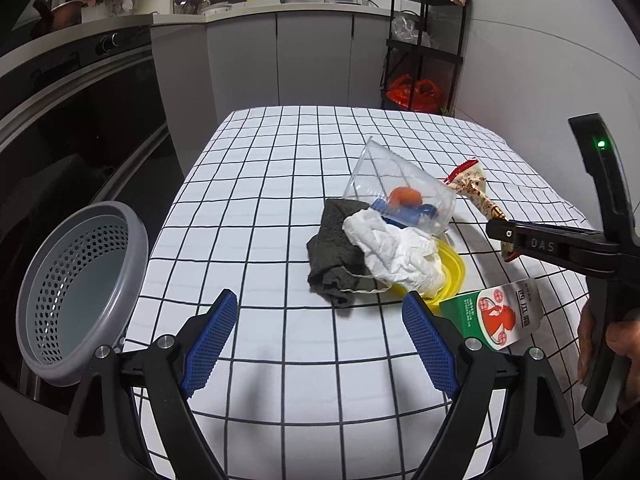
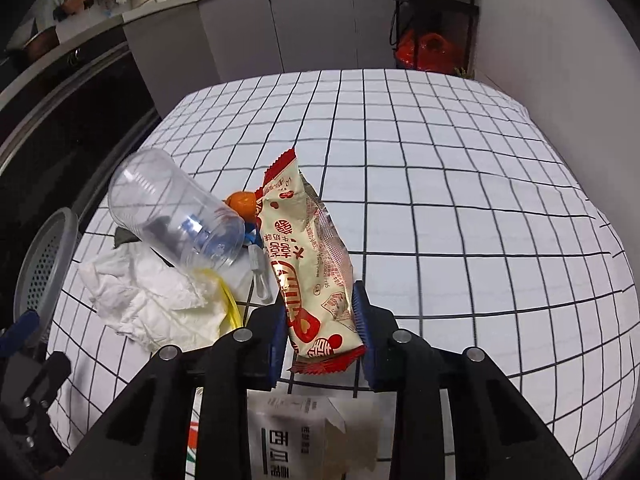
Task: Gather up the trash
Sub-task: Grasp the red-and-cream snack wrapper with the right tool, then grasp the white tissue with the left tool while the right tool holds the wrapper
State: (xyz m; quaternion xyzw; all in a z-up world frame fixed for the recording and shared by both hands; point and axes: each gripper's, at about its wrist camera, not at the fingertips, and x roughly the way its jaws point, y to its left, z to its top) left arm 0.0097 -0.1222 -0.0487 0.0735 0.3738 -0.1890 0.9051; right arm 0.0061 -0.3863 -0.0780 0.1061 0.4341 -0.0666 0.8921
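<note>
My right gripper (image 2: 320, 312) is shut on a cream and red snack wrapper (image 2: 310, 256) and holds it above the table; it shows in the left wrist view (image 1: 505, 236) with the wrapper (image 1: 474, 188). My left gripper (image 1: 320, 316) is open and empty, low over the checked tablecloth (image 1: 280, 184), just short of the trash pile. The pile holds a clear plastic cup (image 1: 394, 188), a crumpled white tissue (image 1: 396, 256), a dark grey cloth (image 1: 334, 256), a yellow lid (image 1: 454, 272) and a green and white carton (image 1: 496, 316). The grey perforated bin (image 1: 76, 288) hangs at the table's left edge.
A dark oven front (image 1: 72, 120) and grey cabinets (image 1: 280, 60) stand left and behind the table. A black rack (image 1: 424, 40) with a red bag stands at the back right. The cup (image 2: 176, 216) and tissue (image 2: 152, 296) lie left of the right gripper.
</note>
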